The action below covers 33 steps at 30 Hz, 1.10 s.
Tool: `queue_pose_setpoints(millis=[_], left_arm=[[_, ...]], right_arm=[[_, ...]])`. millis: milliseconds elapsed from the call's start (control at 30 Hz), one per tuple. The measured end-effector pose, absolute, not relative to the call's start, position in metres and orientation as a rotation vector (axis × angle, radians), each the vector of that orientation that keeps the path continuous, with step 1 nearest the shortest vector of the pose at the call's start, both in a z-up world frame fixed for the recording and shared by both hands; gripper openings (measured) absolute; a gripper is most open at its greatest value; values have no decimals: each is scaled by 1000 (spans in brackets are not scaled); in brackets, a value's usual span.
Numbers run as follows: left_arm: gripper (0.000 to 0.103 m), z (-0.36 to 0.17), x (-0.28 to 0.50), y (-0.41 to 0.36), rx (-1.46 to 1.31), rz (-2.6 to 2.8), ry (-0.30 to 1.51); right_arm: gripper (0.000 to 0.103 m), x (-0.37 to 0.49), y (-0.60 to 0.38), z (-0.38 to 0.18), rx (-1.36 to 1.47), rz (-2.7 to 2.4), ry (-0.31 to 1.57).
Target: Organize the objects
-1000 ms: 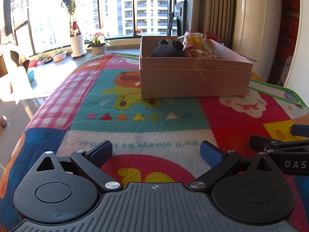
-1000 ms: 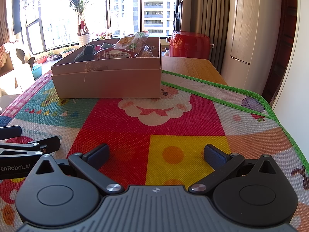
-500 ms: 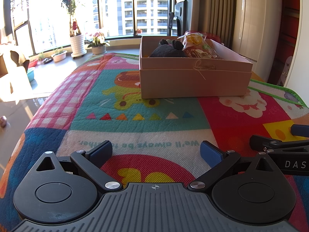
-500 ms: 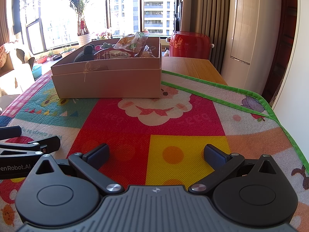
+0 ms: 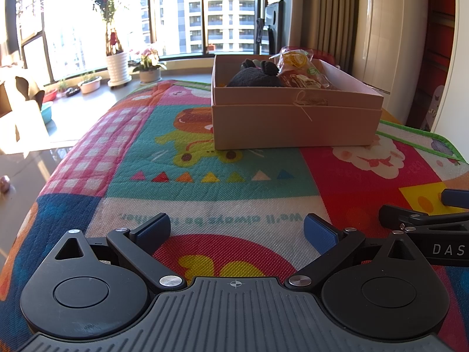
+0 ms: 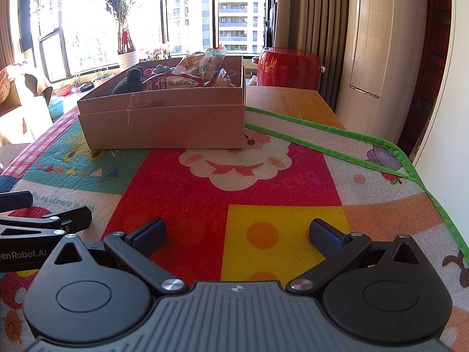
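Note:
A tan cardboard box (image 5: 293, 126) (image 6: 164, 126) stands on the colourful play mat (image 5: 234, 190) (image 6: 234, 182), well ahead of both grippers. Inside it lie a dark plush toy (image 5: 255, 77) (image 6: 130, 80) and crinkly snack bags (image 5: 302, 73) (image 6: 199, 72). My left gripper (image 5: 236, 228) rests low over the mat, open, with nothing between its blue pads. My right gripper (image 6: 238, 233) sits beside it to the right, also open and empty. Each gripper shows at the edge of the other's view.
A red pot (image 6: 288, 67) stands on the bare wooden tabletop (image 6: 287, 99) behind the box. The mat's green edge (image 6: 404, 158) runs along the right, near a white wall. Potted plants (image 5: 117, 64) line the window sill at the far left.

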State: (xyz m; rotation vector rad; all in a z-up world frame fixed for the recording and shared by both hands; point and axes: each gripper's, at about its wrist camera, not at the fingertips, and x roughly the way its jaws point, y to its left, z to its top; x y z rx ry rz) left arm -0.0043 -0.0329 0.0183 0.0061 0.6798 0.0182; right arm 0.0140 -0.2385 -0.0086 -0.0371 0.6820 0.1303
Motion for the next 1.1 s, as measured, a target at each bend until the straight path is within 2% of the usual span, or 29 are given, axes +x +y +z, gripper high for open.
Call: queue_pose_setpoints(millis=[1100], left_arm=[[101,18,-4,-30,-9,10,678]], right_arm=[[103,14,-238,-9,-36,130,682]])
